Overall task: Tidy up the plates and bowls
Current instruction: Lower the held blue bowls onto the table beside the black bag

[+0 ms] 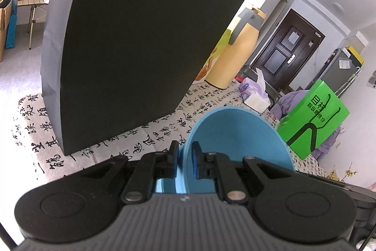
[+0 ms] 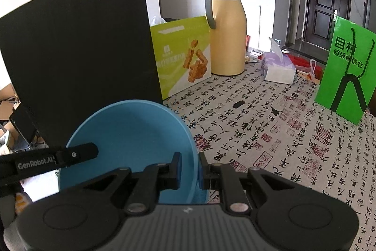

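1. Calligraphy-printed tablecloth (image 2: 270, 133) covered the table in a white-walled room.
2. Left gripper (image 1: 185, 161) was clamped on the rim of a blue bowl (image 1: 237, 133), held tilted above the cloth.
3. Right gripper (image 2: 189, 171) pinched the same blue bowl (image 2: 131, 133) at its opposite rim.
4. At 10 o'clock stood a black paper bag (image 2: 82, 51).
5. At 12 o'clock stood a yellow thermos jug (image 2: 226, 32).
6. At 2 o'clock stood a green bag (image 2: 347, 72).

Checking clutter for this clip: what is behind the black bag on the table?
In the right wrist view, a green snack box stands partly behind the black bag, beside a yellow jug. The bag covers anything else behind it.
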The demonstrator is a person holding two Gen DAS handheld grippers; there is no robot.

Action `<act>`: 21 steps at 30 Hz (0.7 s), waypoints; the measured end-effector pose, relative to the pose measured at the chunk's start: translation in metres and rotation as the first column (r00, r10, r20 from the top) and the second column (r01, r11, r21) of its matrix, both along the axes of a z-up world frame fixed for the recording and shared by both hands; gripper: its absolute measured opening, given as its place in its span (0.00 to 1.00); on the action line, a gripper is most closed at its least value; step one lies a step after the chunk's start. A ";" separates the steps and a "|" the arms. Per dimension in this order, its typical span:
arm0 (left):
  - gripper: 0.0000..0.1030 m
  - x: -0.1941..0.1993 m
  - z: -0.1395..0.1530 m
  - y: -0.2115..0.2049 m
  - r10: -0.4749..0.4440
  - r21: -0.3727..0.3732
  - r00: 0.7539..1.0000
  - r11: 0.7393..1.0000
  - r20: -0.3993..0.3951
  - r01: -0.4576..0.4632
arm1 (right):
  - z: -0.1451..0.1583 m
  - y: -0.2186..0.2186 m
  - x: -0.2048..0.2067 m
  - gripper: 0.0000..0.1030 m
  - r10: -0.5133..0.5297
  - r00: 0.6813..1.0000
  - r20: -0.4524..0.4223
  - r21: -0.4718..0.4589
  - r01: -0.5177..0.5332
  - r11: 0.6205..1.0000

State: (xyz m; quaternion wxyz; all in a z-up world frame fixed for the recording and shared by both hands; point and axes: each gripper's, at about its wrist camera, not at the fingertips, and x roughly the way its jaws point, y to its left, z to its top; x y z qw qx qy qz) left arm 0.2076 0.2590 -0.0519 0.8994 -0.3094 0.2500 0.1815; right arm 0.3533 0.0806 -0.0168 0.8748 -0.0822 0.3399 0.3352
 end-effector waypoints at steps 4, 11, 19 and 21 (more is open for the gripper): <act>0.11 0.004 -0.007 0.002 -0.008 -0.015 1.000 1.000 -0.011 0.008 | -0.005 0.003 0.006 0.13 -0.005 1.000 -0.011 -0.010 0.005 1.000; 0.11 0.012 -0.018 0.003 -0.018 -0.030 0.999 0.999 -0.032 0.017 | -0.015 0.004 0.011 0.13 -0.013 1.000 -0.027 -0.026 0.012 1.000; 0.12 0.020 -0.028 0.001 -0.024 -0.020 0.998 1.000 -0.062 0.023 | -0.028 0.012 0.013 0.13 -0.015 1.000 -0.007 -0.088 0.014 0.996; 0.12 0.021 -0.029 0.001 -0.024 -0.017 0.998 1.000 -0.066 0.022 | -0.031 0.014 0.012 0.13 -0.014 1.000 0.004 -0.106 0.015 0.994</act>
